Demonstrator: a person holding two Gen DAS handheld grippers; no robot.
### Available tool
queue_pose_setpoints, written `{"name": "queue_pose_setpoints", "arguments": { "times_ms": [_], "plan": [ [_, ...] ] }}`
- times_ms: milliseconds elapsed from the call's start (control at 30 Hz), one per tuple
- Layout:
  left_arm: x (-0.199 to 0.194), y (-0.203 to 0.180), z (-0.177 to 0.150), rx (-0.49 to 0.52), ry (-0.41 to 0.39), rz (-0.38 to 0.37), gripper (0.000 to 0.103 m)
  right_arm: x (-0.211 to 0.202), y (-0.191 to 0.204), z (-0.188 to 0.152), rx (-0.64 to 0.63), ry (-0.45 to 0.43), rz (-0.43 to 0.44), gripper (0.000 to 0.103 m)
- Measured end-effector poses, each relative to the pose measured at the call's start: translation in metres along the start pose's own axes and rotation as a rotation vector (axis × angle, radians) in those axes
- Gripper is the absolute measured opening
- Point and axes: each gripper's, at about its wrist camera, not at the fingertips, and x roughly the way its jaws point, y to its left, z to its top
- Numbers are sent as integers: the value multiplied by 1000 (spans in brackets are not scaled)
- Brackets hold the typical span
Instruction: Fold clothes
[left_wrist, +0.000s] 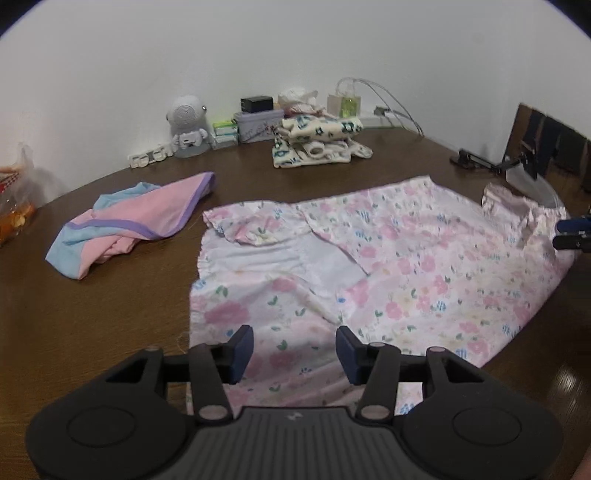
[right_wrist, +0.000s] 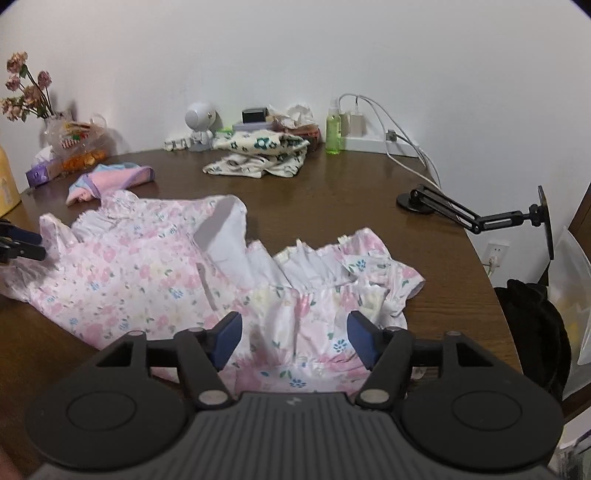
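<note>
The dress (left_wrist: 388, 266) lies flat on the table (left_wrist: 110, 314); left gripper (left_wrist: 294, 354) and right gripper (right_wrist: 293, 341) hover over opposite ends, both spread wide, holding nothing.

My dark wooden worktop (left_wrist: 110, 295) carries a spread floral dress (left_wrist: 406, 266), a crumpled pink-and-blue garment (left_wrist: 140, 218), a cream flowered pile (left_wrist: 317, 142) and a black stand (right_wrist: 461, 212).
</note>
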Motion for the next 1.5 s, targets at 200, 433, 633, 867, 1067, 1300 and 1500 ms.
{"name": "queue_pose_setpoints", "arguments": {
  "times_ms": [200,433,633,867,1067,1300,1500],
  "plan": [
    [14,4,-9,-24,48,-4,50,15,-3,-8,15,51,-9,64],
    [-12,6,6,-50,34,-73,72,0,-7,2,56,44,55,73],
    [-48,3,61,62,-63,-62,103,-20,-24,54,-1,29,53,102],
    [22,-11,134,228,130,-48,103,43,-49,110,-123,245,15,102],
    [97,-15,163,319,268,-66,100,90,-66,127,-168,351,54,102],
    [140,-10,170,389,346,-155,72,130,-89,125,-113,451,129,69],
    [162,-8,171,454,389,-236,61,148,-95,129,-97,482,208,50]
  ]
}}
